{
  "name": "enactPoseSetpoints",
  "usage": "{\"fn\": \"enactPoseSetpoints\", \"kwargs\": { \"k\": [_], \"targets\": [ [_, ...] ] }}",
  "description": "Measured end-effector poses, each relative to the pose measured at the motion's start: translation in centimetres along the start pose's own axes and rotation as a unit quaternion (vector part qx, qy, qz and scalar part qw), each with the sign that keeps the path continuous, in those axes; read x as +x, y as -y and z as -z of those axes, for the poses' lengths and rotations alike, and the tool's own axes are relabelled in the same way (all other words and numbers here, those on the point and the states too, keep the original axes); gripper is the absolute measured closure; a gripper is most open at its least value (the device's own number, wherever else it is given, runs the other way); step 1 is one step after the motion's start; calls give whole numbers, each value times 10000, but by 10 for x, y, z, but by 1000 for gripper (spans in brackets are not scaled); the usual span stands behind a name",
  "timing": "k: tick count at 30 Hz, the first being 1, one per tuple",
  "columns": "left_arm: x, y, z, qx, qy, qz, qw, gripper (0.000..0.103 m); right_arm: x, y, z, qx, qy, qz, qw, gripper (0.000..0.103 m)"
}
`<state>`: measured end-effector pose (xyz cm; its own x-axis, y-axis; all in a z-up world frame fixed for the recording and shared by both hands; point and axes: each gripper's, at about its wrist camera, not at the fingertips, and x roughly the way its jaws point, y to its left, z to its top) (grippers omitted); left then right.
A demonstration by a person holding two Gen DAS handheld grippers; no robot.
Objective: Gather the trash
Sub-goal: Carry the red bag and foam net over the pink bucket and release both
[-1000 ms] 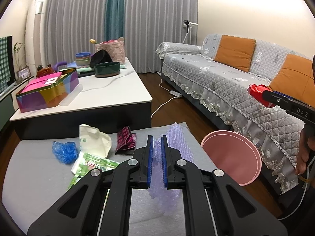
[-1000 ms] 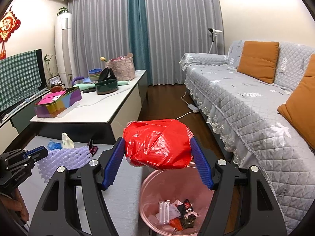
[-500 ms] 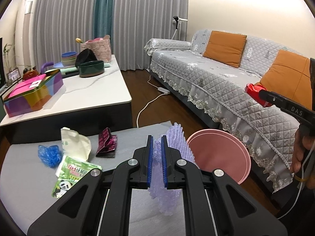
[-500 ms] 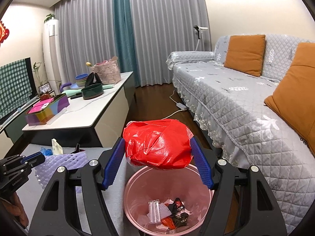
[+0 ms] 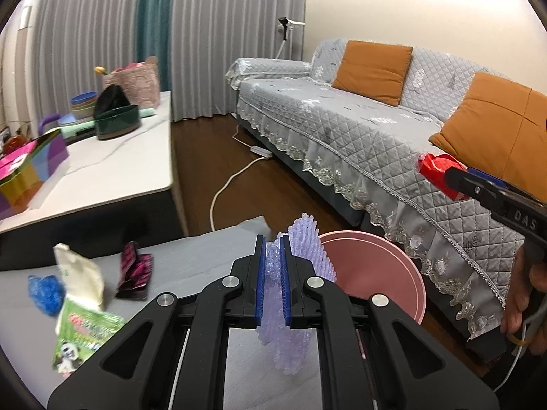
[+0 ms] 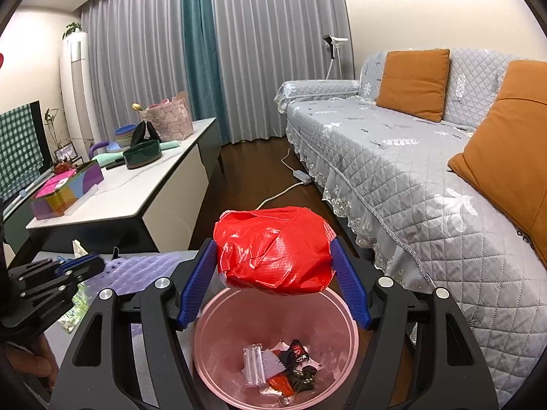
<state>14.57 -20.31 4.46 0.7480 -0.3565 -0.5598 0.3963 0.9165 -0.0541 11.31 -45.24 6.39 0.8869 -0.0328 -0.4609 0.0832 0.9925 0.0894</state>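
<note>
red bag [image 6: 273, 246] hides bin [image 6: 205, 335] rim — contents (wrappers?) unclear

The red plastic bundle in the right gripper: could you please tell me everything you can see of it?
The red plastic bundle is a crumpled, glossy wad, like a balled-up bag, with creases and a faint grid texture. It is roundish and wider than tall. The right gripper holds it by its two sides between blue pads, above the open pink bin, which already holds scraps. Only the pads touch it. In the left wrist view just one red end shows.
</note>
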Motion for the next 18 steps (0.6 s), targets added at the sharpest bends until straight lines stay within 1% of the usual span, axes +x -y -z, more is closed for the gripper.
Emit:
{"fn": "enactPoseSetpoints", "kwargs": {
  "k": [8,16,17,18],
  "targets": [
    [46,27,-9,110,-168,237,9995,95,16,18,9,27,-195,89,9998,35],
    [78,44,-11,151,-319,381,9986,94,33,23,15,12,-414,74,9991,34],
    [81,45,-11,147,-343,397,9985,89,36,23,16,-12,-471,93,9988,33],
    [86,45,-11,131,-431,457,9979,82,38,23,17,-28,-492,125,9987,29]
  ]
}}
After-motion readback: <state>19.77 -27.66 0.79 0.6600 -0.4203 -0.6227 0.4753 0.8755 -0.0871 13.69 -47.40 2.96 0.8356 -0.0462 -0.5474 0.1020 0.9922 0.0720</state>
